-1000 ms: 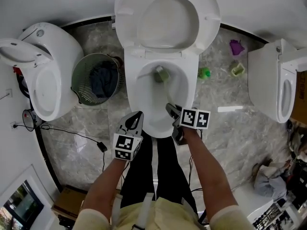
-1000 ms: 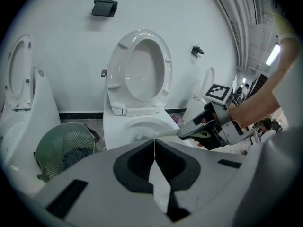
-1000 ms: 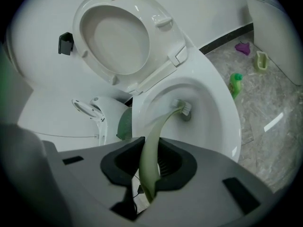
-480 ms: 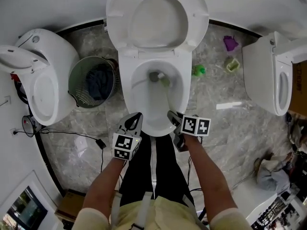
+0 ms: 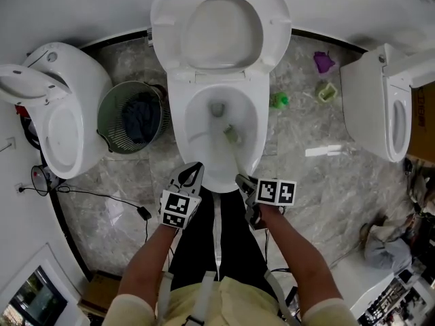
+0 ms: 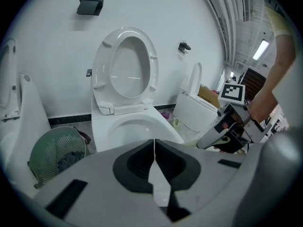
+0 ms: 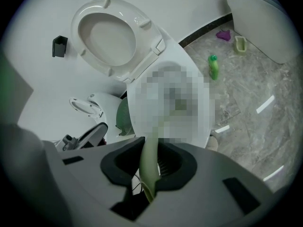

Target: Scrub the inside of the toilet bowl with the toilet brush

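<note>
The white toilet [image 5: 204, 80] stands in front of me with lid and seat raised. Inside its bowl [image 5: 197, 124] lies the pale green head of the toilet brush [image 5: 232, 136], in the right half, below the drain. My right gripper [image 5: 242, 180] hovers over the bowl's near rim and is shut on the brush's green handle [image 7: 152, 173], which runs out between the jaws into the bowl. My left gripper [image 5: 193, 170] hangs at the near left rim, shut and empty; its jaws [image 6: 154, 144] meet with nothing between them.
A green wire bin [image 5: 109, 111] with dark cloth stands left of the toilet. Other white toilets stand at far left [image 5: 54, 114] and far right [image 5: 380, 107]. A green bottle [image 5: 280, 100], a purple item [image 5: 323, 62], a green holder [image 5: 327, 92] and a cable with adapter [image 5: 144, 212] lie on the marble floor.
The brush head has slid from the far part of the bowl by the drain toward me, into the near right part. Both grippers have stayed at the near rim.
</note>
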Available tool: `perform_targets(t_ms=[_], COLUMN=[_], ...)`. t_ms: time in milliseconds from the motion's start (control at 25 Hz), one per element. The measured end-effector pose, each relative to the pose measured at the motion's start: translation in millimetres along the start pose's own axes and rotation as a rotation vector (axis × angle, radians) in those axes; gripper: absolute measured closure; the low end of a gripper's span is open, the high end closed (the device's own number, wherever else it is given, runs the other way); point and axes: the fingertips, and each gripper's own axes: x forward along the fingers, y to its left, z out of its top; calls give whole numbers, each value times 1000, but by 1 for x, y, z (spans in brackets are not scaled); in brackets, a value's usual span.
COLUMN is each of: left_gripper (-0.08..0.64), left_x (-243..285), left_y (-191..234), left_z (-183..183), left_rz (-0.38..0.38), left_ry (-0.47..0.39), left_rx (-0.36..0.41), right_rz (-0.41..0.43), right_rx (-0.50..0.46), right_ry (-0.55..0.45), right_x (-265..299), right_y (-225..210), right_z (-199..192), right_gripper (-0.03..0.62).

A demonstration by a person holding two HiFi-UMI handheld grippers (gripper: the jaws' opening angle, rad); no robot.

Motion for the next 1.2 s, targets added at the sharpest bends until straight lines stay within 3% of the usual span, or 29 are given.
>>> perform_targets(t_ms=[280, 600, 760, 1200], left_gripper=[545, 545, 545, 545], left_x=[-9, -18, -20, -21], left_y=[-8, -3, 0, 7], left_z=[-7, -21, -25, -22], left_rz=[-12, 7, 24, 53], left_ry=[0, 19, 28, 16], left_rx=[-1, -26, -34, -48], right_rz=[14, 112, 160, 150], right_rx=[73, 188, 126, -65], right_ry=[20, 85, 101, 91], right_x=[3, 13, 20, 31], right_y=[13, 43, 66, 79], right_z=[-26, -47, -49, -35], right_gripper=[512, 514, 515, 514])
